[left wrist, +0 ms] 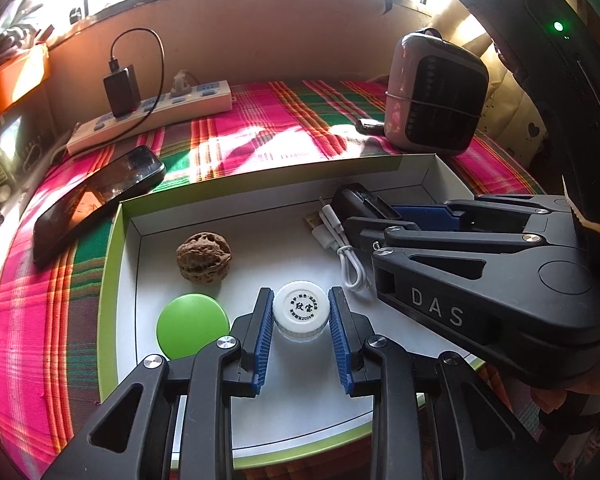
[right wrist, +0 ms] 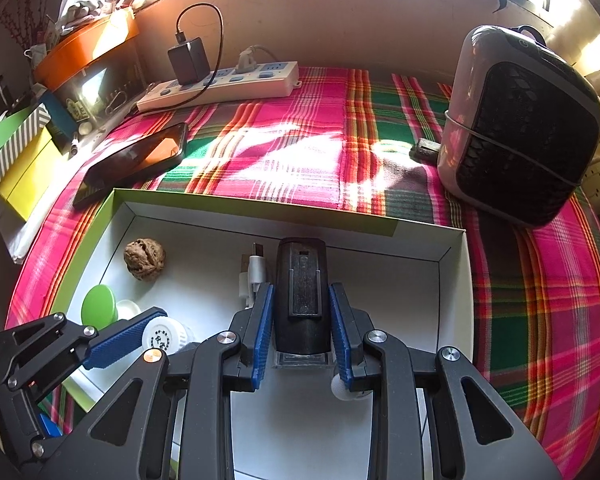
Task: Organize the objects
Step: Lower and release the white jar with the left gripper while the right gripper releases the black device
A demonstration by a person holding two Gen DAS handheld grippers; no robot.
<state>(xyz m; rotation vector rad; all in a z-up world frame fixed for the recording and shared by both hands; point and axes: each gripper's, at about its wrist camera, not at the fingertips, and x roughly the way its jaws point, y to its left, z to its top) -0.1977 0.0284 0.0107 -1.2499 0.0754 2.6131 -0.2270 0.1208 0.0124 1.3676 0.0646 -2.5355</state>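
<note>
A white tray with a green rim (left wrist: 112, 248) (right wrist: 260, 200) lies on the plaid cloth. In it are a walnut (left wrist: 204, 257) (right wrist: 145, 259), a green round lid (left wrist: 192, 326) (right wrist: 97, 306) and a coiled white USB cable (left wrist: 342, 246) (right wrist: 256, 270). My left gripper (left wrist: 301, 314) is shut on a small white-capped jar (left wrist: 301, 308) (right wrist: 165, 333), its blue pads pressed on both sides of the cap. My right gripper (right wrist: 302, 312) (left wrist: 364, 220) is shut on a black oblong device (right wrist: 302, 292) (left wrist: 358, 200) beside the cable, at the tray's far right.
Beyond the tray lie a black phone (left wrist: 100, 200) (right wrist: 136, 160), a white power strip with a charger (left wrist: 152, 114) (right wrist: 220, 84) and a grey fan heater (left wrist: 436, 96) (right wrist: 520, 128) with a small dark object (right wrist: 424, 150) beside it. Boxes (right wrist: 20, 168) crowd the left edge.
</note>
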